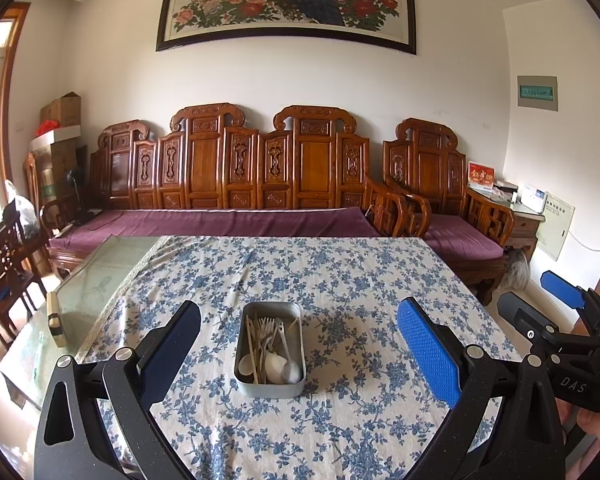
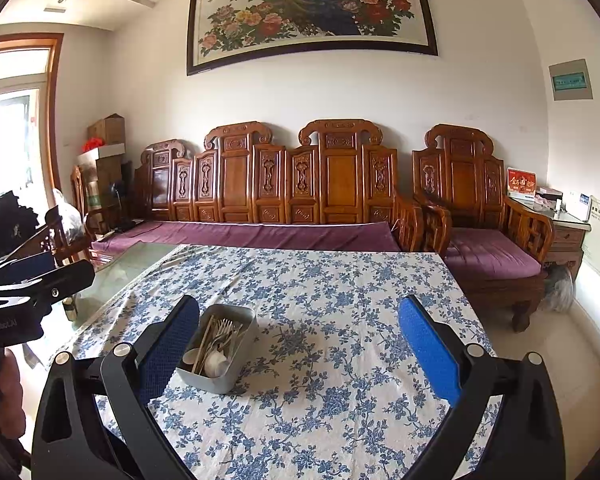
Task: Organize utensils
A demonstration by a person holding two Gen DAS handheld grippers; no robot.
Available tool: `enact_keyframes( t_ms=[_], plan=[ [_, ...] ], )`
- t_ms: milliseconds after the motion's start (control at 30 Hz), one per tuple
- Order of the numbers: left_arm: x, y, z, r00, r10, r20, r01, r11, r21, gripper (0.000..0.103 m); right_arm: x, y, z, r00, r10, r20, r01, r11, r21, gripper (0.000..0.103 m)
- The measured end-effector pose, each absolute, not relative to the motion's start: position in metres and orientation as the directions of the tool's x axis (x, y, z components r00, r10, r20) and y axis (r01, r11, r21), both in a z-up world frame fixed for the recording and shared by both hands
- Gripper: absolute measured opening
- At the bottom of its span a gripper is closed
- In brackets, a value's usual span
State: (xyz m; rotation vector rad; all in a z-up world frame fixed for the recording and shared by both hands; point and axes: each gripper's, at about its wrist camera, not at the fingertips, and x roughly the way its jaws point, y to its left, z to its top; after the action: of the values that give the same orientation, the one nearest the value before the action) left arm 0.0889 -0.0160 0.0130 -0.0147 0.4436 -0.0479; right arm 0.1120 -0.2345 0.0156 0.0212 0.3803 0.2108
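A grey metal tin (image 1: pixel 242 340) stands on the blue-flowered tablecloth (image 1: pixel 340 272). It holds a jumble of pale utensils (image 1: pixel 270 348): several forks, spoons and chopsticks. My left gripper (image 1: pixel 300 356) is open and empty, held above the table with the tin between and beyond its fingers. My right gripper (image 2: pixel 300 356) is open and empty too; the tin (image 2: pixel 236 376) sits just inside its left finger (image 2: pixel 168 344) in the right wrist view, with the utensils (image 2: pixel 216 344) inside. The right gripper also shows at the right edge of the left wrist view (image 1: pixel 560 320).
The cloth covers part of a glass-topped table (image 1: pixel 100 272); a small pale block (image 1: pixel 54 316) lies on the glass at left. A carved wooden sofa with purple cushions (image 1: pixel 228 220) stands behind the table, an armchair (image 1: pixel 452 224) to its right, wooden chairs (image 1: pixel 4 264) at left.
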Motion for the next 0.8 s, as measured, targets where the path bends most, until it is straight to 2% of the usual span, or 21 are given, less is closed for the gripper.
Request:
enact_keyframes(
  t_ms=[800],
  plan=[
    [0.0856, -0.0195, 0.0135, 0.904, -0.052, -0.424, 0.045, 0.999, -0.029, 0.095, 0.1111, -0.2343, 0.0154, 0.907, 0.209, -0.365, -0.2, 0.978, 0.062, 0.1]
  ],
)
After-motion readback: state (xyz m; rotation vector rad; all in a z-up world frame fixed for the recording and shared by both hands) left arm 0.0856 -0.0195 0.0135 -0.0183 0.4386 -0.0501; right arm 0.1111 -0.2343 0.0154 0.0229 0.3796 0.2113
